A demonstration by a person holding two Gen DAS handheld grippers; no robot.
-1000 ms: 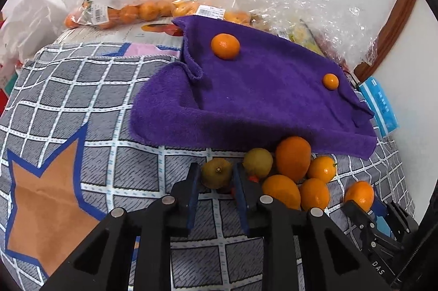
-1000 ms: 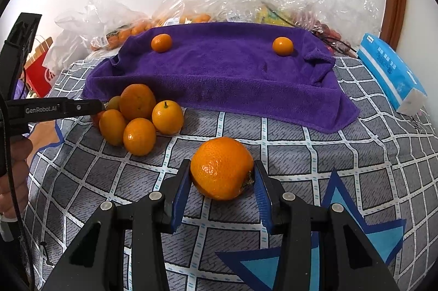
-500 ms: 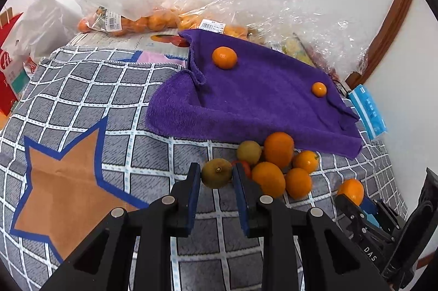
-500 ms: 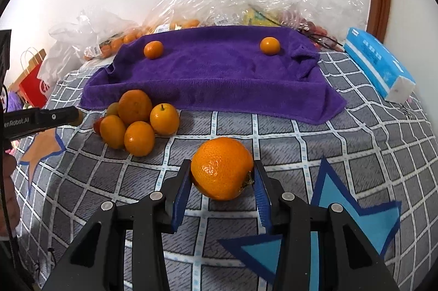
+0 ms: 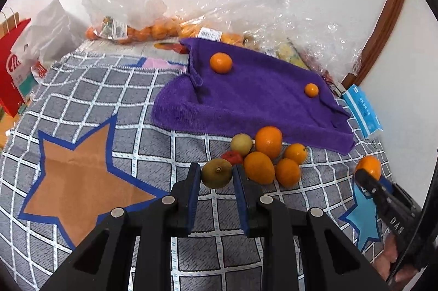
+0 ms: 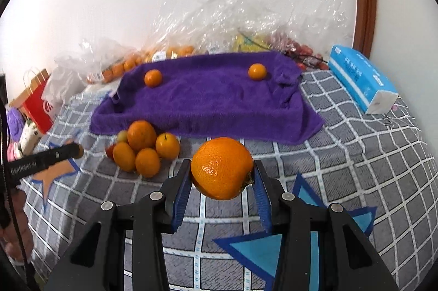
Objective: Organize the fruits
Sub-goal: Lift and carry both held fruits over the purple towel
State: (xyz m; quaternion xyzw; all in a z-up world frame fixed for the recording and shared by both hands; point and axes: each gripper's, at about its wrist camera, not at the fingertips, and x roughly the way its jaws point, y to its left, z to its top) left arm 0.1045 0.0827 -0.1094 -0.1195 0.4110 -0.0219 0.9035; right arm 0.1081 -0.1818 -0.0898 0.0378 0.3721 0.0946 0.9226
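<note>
My left gripper [image 5: 216, 177] is shut on a small green-brown fruit [image 5: 216, 172] and holds it above the checked cloth. My right gripper [image 6: 222, 176] is shut on a large orange [image 6: 222, 167], also lifted. A purple towel [image 5: 254, 96] lies at the back with two small oranges on it [image 5: 221, 62] [image 5: 311, 90]; the towel [image 6: 208, 96] also shows in the right wrist view. A pile of oranges and small fruits [image 5: 267, 156] sits in front of the towel, just right of my left gripper, and shows in the right wrist view [image 6: 145, 145].
Clear plastic bags of oranges [image 5: 131, 28] and other fruit line the wall behind the towel. A red paper bag [image 5: 13, 63] stands at the far left. A blue tissue pack [image 6: 361, 77] lies at the right of the towel.
Both grippers have risen and pulled back from the pile, each carrying its fruit. The towel and pile look farther away and lower.
</note>
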